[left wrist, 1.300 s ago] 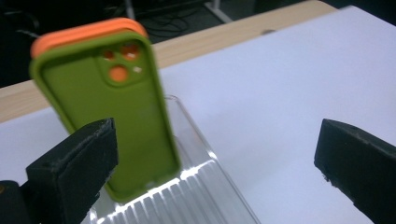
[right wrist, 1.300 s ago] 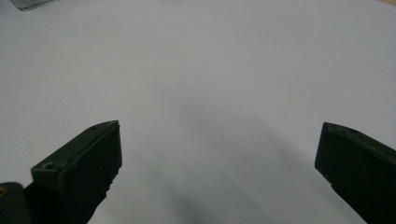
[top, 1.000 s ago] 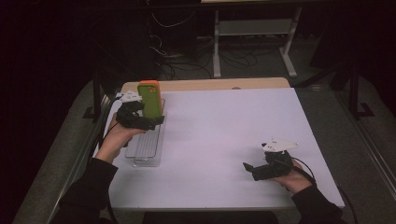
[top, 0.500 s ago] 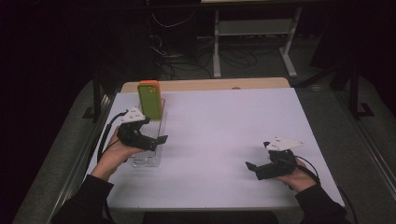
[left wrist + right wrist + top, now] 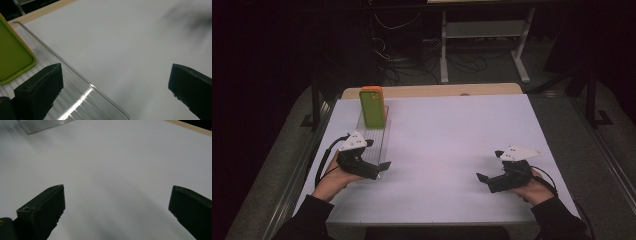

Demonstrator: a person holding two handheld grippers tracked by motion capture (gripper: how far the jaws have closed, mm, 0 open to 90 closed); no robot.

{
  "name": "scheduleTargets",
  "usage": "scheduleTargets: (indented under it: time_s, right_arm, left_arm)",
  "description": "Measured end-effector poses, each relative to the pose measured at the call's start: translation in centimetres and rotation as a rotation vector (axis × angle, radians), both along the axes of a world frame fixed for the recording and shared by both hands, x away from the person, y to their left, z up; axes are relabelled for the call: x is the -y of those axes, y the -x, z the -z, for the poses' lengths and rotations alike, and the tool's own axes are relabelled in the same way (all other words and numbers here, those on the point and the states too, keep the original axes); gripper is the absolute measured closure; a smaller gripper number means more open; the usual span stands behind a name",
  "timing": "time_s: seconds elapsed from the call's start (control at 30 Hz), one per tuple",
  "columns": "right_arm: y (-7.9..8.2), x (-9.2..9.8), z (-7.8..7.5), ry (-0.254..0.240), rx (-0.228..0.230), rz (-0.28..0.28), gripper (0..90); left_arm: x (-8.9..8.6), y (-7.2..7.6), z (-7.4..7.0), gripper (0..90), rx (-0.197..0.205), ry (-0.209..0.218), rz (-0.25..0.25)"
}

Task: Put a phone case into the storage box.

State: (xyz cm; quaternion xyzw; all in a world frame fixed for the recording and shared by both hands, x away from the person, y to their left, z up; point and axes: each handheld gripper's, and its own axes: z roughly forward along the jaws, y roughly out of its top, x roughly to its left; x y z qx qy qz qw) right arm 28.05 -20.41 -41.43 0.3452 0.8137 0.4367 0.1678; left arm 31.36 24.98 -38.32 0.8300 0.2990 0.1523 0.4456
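A green phone [image 5: 372, 107] with an orange edge stands upright at the far end of a clear ribbed tray [image 5: 381, 131] on the left of the white table [image 5: 452, 135]. My left gripper [image 5: 379, 170] is open at the tray's near end, well short of the phone. In the left gripper view, the left gripper [image 5: 117, 82] has one jaw over the tray [image 5: 82, 85] and the other over bare table; the phone [image 5: 12, 55] is at the upper left. My right gripper [image 5: 488, 166] is open and empty over the table's front right. The right gripper view shows the right gripper [image 5: 117, 202] above bare white surface.
A wooden strip [image 5: 437, 91] runs along the table's back edge. Beyond it on the dark floor are cables and a metal stand [image 5: 482, 35]. A corner of the clear tray [image 5: 42, 125] lies at the top left of the right gripper view.
My left gripper has drawn back from the phone toward the person, down along the tray. The phone stays standing in the tray. The right gripper has barely moved.
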Motion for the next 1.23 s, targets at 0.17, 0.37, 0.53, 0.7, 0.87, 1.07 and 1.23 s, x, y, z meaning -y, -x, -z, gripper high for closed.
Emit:
scheduleTargets:
  time_s: [0.17,0.37,0.53,0.7,0.87,1.07,1.23]
  right_arm:
    - [0.1,0.0,-0.1,-0.003,-0.003,-0.004,0.0]
    - [0.2,0.0,-0.3,-0.006,0.008,-0.011,0.0]
    - [0.2,0.0,-0.3,-0.008,0.007,-0.013,0.0]
    - [0.3,0.0,-0.5,-0.019,0.006,-0.009,0.0]
    - [0.1,0.2,-0.6,-0.017,0.010,-0.004,0.0]
    - [0.2,0.2,-0.6,-0.019,0.013,-0.002,0.0]
    - [0.2,0.2,-0.6,-0.020,0.012,-0.002,0.0]
  left_arm:
    - [0.0,0.6,0.4,0.0,0.001,0.001,0.018]
    - [-0.4,1.2,0.9,0.0,0.003,0.018,0.007]
    - [-0.6,1.5,1.3,0.0,0.007,0.027,0.004]
    - [-0.7,1.7,1.5,0.0,0.009,0.041,0.006]
    - [-0.8,1.9,1.7,0.0,0.013,0.048,0.019]
    - [-0.9,2.0,1.8,0.0,0.013,0.040,0.029]
    - [-0.9,1.9,1.9,0.0,0.009,0.041,0.027]
